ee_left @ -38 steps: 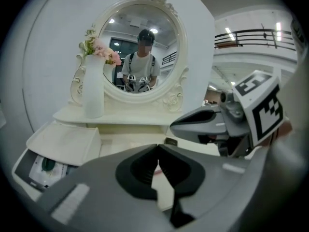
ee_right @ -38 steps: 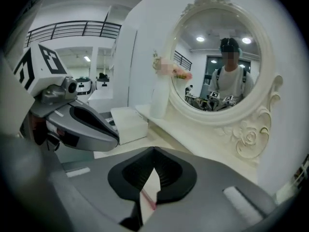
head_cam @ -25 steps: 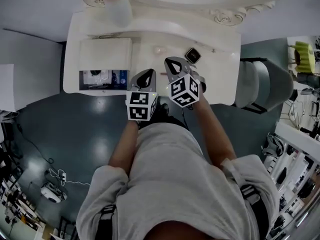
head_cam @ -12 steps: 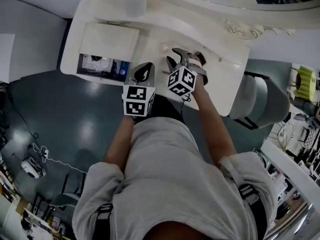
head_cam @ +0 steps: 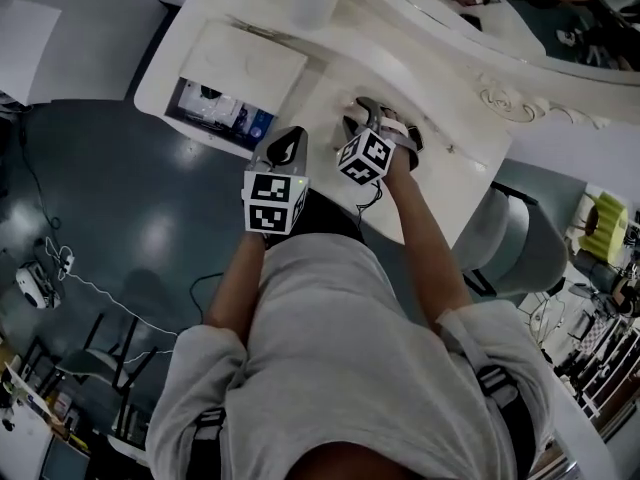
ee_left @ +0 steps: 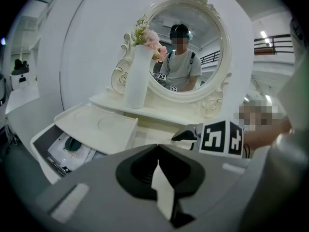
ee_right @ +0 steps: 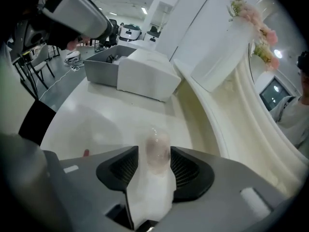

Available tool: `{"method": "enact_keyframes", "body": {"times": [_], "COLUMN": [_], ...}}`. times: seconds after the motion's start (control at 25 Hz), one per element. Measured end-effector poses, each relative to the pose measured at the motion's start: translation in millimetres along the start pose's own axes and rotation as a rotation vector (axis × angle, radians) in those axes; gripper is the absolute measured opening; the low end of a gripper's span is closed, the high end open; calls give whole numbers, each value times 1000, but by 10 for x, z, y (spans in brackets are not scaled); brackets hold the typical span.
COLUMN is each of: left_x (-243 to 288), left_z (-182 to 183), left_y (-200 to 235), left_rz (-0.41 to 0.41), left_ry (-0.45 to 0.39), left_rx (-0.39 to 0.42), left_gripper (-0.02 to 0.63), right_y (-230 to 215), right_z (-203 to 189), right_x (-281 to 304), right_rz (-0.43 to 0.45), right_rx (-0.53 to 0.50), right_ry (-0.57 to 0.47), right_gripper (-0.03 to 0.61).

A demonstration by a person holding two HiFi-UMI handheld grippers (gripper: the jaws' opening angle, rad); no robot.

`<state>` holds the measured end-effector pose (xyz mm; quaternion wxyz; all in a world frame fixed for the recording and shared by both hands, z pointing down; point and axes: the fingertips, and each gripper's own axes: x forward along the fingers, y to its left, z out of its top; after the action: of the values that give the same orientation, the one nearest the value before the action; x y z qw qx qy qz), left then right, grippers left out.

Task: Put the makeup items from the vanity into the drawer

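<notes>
Clear rounded bottle (ee_right: 157,146): between right gripper (ee_right: 154,153) jaws, just opened; seen only in its own view.
Left gripper (ee_left: 158,148): jaws together, empty.

Text: nothing readable right now | signs: only black-and-white square codes on left cube (head_cam: 272,203) and right cube (head_cam: 365,158) | drawer (head_cam: 188,126) contents: print too small to read

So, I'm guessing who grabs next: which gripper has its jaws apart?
The right gripper: its jaws have just been opening and stand either side of a small pinkish item on the vanity. The left gripper has its jaws together, empty.
</notes>
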<state>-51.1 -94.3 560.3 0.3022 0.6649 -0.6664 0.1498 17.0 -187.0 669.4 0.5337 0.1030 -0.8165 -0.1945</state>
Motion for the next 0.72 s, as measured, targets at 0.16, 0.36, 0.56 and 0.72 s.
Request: {"method": "enact_keyframes", "body": {"times": [0.16, 0.36, 0.56, 0.72], "left_x": [-91, -163, -230, -305], "left_z": [-95, -180, -147, -62], "left_y": [60, 90, 160, 233], "left_rz": [51, 84, 110, 122], "left_ry": [-5, -11, -32, -57], "left_rx": [-33, -49, -52, -49], "left_gripper": [3, 3, 3, 3], "right_y": [-24, -50, 10, 57], "right_z": [21, 88, 252, 410], "right_x": [72, 36, -154, -322], "right_rz": [-16, -33, -36, -31], "right_rx": [-19, -26, -12, 35], "right_ry": [-14, -50, -108, -150], "right_gripper": [203, 135, 131, 130]}}
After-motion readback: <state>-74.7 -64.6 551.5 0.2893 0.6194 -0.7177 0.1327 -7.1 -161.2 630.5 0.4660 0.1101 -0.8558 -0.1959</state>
